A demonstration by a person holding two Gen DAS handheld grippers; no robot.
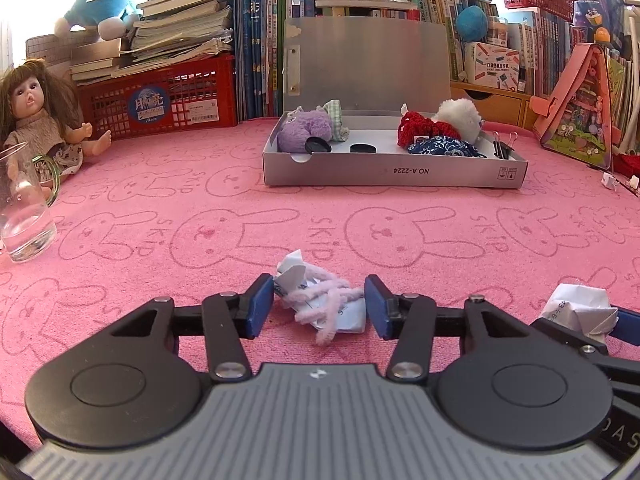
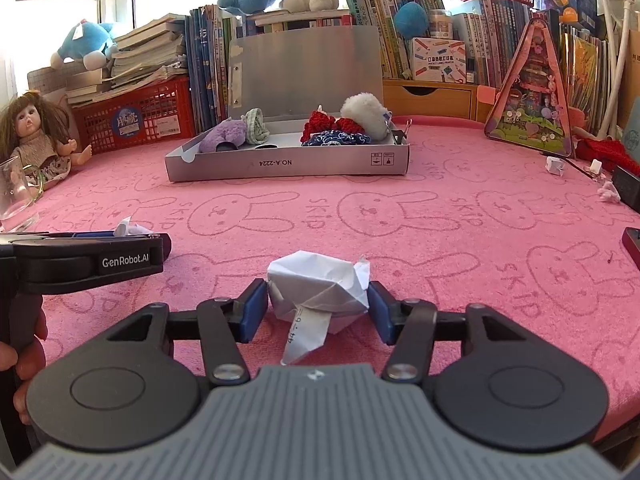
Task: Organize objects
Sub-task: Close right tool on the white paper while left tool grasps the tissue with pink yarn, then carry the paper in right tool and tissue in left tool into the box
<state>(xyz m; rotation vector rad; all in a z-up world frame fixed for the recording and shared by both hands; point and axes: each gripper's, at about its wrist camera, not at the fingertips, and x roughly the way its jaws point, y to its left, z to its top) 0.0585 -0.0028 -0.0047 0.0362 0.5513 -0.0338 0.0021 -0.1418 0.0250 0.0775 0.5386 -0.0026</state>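
Where the tools sit: two in all, both low over the pink tabletop (image 1: 160,200), side by side.
Left tool (image 1: 320,304): clamped on one paper wad wrapped in pink yarn (image 1: 316,308), at lower centre of the left view.
Wad's axis: long axis runs upper left to lower right; yarn ends trail toward the bottom edge.
Right tool (image 2: 318,308): clamped on one crumpled paper ball (image 2: 320,280), lower centre of the right view.
Ball's tail: one printed strip points toward the bottom edge.
Grey box (image 1: 392,170): one, lid raised, upper centre, well apart from both wads.
Inside box: two black discs (image 1: 318,146), two plush toys.
Left edge: one doll (image 1: 32,120), one glass jug (image 1: 28,220).
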